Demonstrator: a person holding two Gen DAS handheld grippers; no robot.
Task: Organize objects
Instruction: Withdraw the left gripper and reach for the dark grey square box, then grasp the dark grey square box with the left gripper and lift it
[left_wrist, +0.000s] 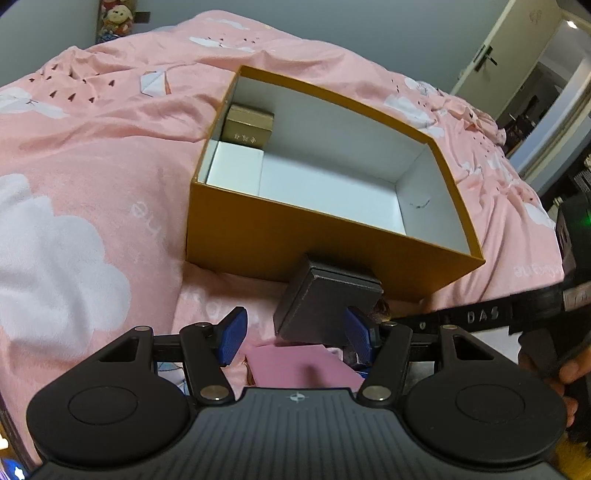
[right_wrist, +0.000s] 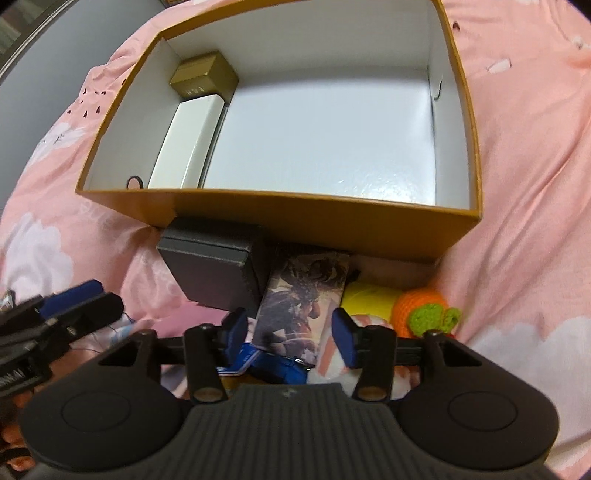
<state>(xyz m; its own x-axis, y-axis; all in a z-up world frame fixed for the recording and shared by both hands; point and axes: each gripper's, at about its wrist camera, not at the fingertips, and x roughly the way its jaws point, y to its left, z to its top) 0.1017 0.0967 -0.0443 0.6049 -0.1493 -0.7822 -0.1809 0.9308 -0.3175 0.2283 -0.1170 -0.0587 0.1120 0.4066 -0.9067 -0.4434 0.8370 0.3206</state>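
Observation:
An open orange box (left_wrist: 280, 243) lies on the pink bedspread; in its far left corner are a small gold box (left_wrist: 249, 125) and a white box (left_wrist: 236, 166). A dark grey box (left_wrist: 325, 306) rests against its near wall. My left gripper (left_wrist: 295, 338) is open; the grey box sits beside its right pad, apart from the left pad. In the right wrist view the orange box (right_wrist: 314, 218) fills the top. My right gripper (right_wrist: 291, 336) stands open over an illustrated card box (right_wrist: 303, 302), which lies between the pads without either pressing on it. The grey box (right_wrist: 210, 269) is to its left.
A yellow item (right_wrist: 365, 297), an orange crochet fruit with a green leaf (right_wrist: 424, 310) and a blue item (right_wrist: 275, 365) crowd the near side. A pink flat piece (left_wrist: 303, 365) lies under the left gripper. An open door (left_wrist: 517, 74) is at the far right.

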